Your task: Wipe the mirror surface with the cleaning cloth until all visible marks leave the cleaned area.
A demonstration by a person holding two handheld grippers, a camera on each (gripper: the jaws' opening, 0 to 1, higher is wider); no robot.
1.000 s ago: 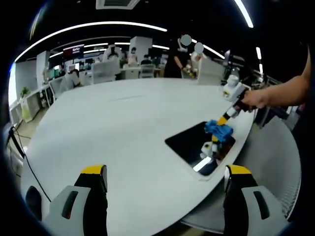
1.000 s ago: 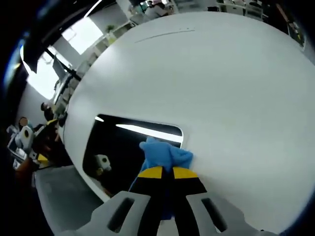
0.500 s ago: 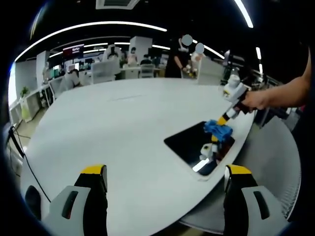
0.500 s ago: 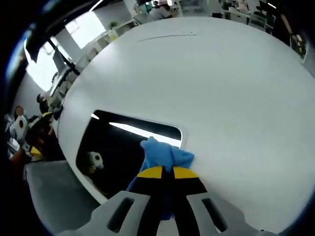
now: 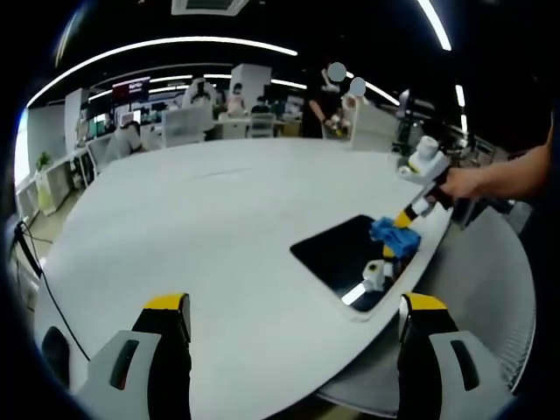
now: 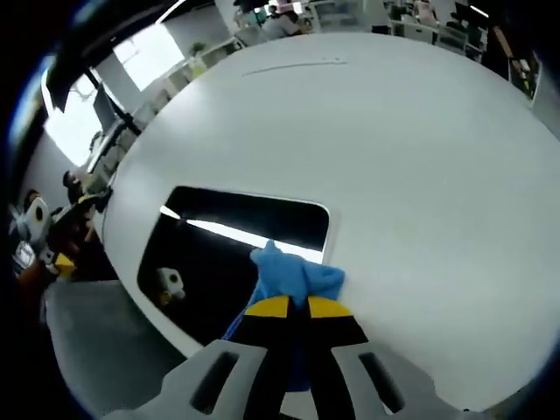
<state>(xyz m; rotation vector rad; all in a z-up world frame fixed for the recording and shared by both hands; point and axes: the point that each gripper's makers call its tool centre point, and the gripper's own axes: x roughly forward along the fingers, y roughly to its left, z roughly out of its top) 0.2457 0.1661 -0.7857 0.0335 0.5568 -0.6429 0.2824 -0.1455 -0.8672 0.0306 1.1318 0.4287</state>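
Blue cleaning cloth (image 6: 293, 282) clenched in right claw (image 6: 292, 308), pressed on mirror (image 6: 229, 254) lower centre for wiping; left claw (image 5: 293, 308) released, hovering over counter (image 5: 210, 219).

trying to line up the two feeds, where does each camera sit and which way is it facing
Left gripper view: rides the left gripper, held back and open above the white table, facing across it to the mirror; the right gripper and the person's hand enter from the right.
Right gripper view: rides the right gripper, looking down along jaws shut on the blue cloth at the mirror's edge.
Shared: table, mirror, cloth.
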